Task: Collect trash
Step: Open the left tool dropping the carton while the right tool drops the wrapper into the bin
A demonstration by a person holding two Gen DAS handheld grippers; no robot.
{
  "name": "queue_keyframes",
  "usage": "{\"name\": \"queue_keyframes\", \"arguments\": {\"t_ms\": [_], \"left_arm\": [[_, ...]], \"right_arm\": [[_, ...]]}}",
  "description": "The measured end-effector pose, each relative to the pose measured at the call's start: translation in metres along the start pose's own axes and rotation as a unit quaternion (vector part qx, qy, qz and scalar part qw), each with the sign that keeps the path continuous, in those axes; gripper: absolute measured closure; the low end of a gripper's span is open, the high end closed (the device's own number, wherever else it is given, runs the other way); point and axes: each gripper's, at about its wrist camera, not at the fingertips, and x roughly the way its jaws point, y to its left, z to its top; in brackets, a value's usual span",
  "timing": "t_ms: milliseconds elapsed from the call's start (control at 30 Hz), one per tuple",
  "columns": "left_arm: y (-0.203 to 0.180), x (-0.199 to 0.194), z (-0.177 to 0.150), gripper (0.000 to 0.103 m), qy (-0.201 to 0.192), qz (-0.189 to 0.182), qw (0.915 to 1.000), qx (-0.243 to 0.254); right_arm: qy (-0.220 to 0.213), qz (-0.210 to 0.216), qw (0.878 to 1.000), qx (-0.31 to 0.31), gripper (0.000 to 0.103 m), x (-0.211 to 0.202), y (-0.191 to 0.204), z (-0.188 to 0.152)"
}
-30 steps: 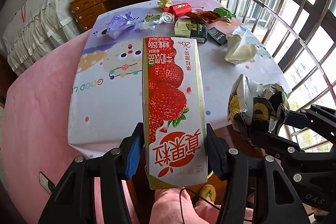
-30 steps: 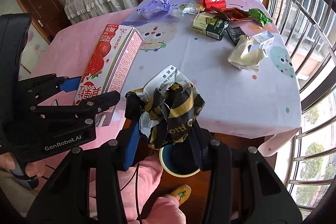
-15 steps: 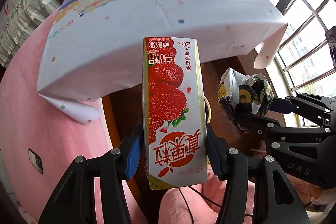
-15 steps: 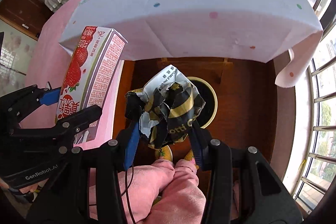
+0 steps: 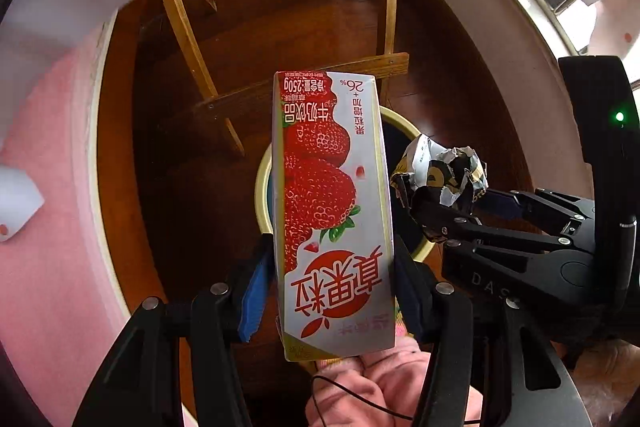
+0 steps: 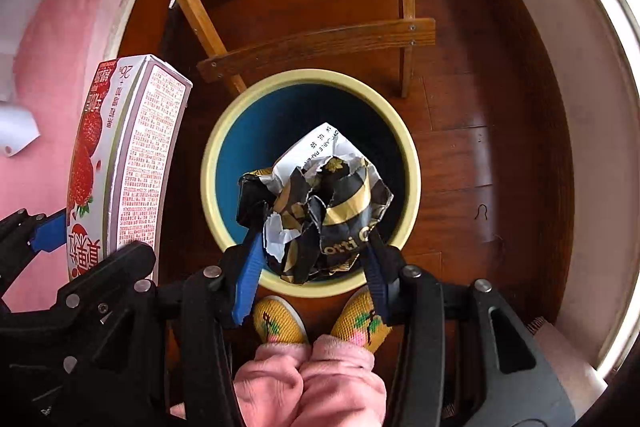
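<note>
While you hold both pieces over the floor, your right gripper (image 6: pixel 316 223) has its fingers clamped on the crumpled wrapper (image 6: pixel 324 211), which hangs directly above the open mouth of the bin (image 6: pixel 256 99). Your left gripper (image 5: pixel 332 279) has its fingers clamped on the strawberry milk carton (image 5: pixel 332 211), gripping its lower end so the long body sticks out ahead. In the right wrist view the carton sits at about nine o'clock of the bin, outside the rim; in the left wrist view it seems to overlap the bin's edge, though the carton hides most of the opening, so I cannot tell how well it is lined up. The risk is there: let the carton go from that spot and it could strike the rim and tumble onto the wooden floor, or land on your slippers (image 6: pixel 280 323) at six o'clock. The wrapper is light and springy, so it might cling to a finger pad.
</note>
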Motion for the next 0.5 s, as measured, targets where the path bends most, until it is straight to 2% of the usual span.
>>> {"name": "queue_keyframes", "arguments": {"t_ms": [100, 233, 300, 333, 367, 500], "left_arm": [[0.004, 0.039, 0.0, 0.047, -0.001, -0.019, 0.9998, 0.001], [0.016, 0.074, -0.003, 0.044, 0.018, -0.057, 0.9981, -0.01], [0.022, 0.082, -0.001, 0.029, 0.023, -0.053, 0.9982, -0.018], [0.027, 0.084, 0.002, 0.017, 0.024, -0.047, 0.9984, -0.02], [0.026, 0.084, 0.006, 0.013, 0.023, -0.049, 0.9983, -0.024], [0.042, 0.067, 0.011, 0.011, 0.008, -0.053, 0.9981, -0.032]], "right_arm": [[0.002, 0.008, 1.0, 0.013, 0.056, 0.035, -0.011, 0.001], [0.004, 0.031, 0.999, 0.028, 0.045, 0.059, -0.02, -0.003], [-0.002, 0.029, 0.999, 0.029, 0.039, 0.062, -0.022, -0.004], [-0.005, 0.029, 0.999, 0.032, 0.035, 0.062, -0.024, -0.006], [-0.006, 0.03, 0.999, 0.036, 0.034, 0.062, -0.026, -0.007], [-0.016, 0.038, 0.998, 0.051, 0.032, 0.05, -0.027, -0.004]]}}
